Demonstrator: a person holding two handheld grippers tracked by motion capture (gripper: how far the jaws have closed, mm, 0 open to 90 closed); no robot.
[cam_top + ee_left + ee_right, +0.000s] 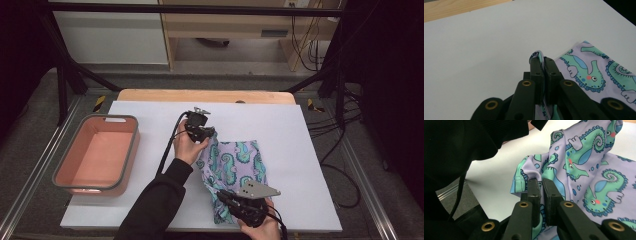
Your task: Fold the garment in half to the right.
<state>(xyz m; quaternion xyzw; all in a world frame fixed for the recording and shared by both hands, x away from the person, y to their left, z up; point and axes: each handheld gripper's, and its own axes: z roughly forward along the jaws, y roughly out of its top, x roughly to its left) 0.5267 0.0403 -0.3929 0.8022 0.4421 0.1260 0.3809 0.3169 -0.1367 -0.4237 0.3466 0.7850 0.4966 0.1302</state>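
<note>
Your purple cloth with green seahorses lies on the white sheet, to the right of the pink tub and well apart from it. Your left gripper pinches the cloth's far corner, the one farthest from you; its jaws are closed tight on the hem. Your right gripper pinches the cloth's near edge, close to you, with its jaws closed tight on a fold of hem too. Between the two grippers the cloth is bunched and lifted a bit. Your dark sleeve sits just left of the cloth.
</note>
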